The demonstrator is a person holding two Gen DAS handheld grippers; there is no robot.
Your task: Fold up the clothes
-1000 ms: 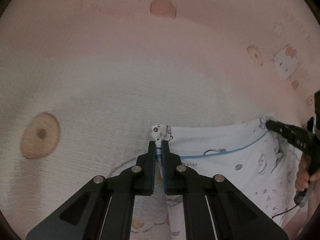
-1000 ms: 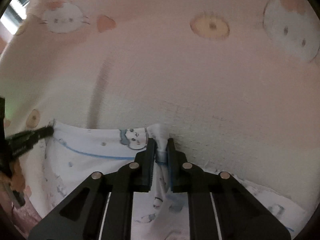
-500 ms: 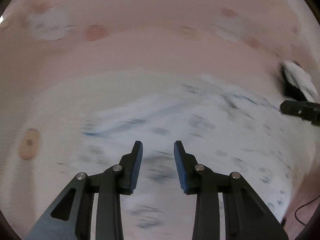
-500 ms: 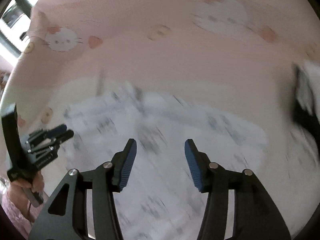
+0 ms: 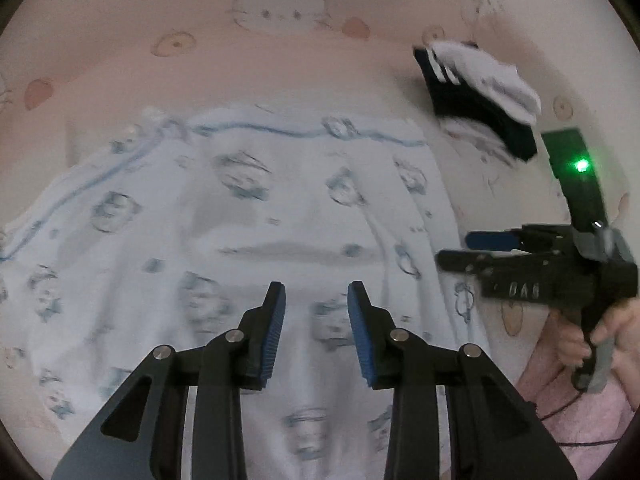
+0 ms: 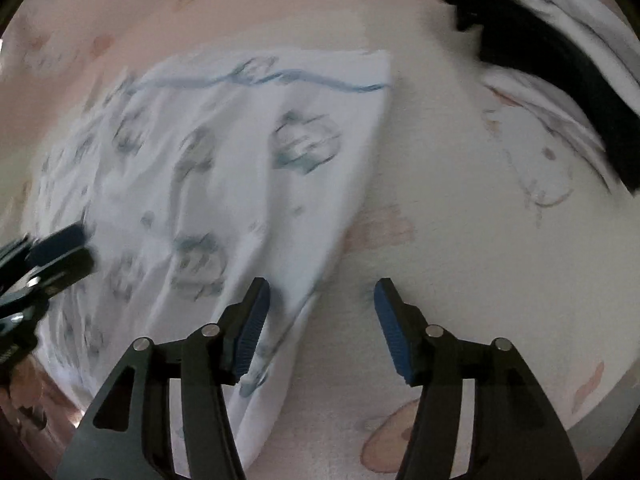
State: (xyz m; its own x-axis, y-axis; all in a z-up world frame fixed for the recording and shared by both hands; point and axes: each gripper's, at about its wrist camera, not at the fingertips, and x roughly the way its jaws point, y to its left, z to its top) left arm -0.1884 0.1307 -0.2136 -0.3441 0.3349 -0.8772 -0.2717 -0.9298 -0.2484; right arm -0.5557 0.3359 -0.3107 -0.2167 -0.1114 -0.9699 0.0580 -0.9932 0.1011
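Garment [image 5: 224, 240] flat | right edge [image 6: 360, 168] straight | sheet [image 6: 460, 220] beside bare

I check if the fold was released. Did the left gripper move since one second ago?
Yes. The left gripper, jaws just opened and empty, pulled back from the garment's blue-trimmed edge, once between its fingers, now far ahead.

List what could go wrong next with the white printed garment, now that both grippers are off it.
1. The white printed garment shows wrinkles and an uneven blue-trimmed edge; another fold now would likely press those in.
2. The right gripper hangs over the garment's side edge, half over the pink sheet; closing there might pinch sheet too.
3. The black-and-white folded pile lies close by; a wide sweep might knock it.
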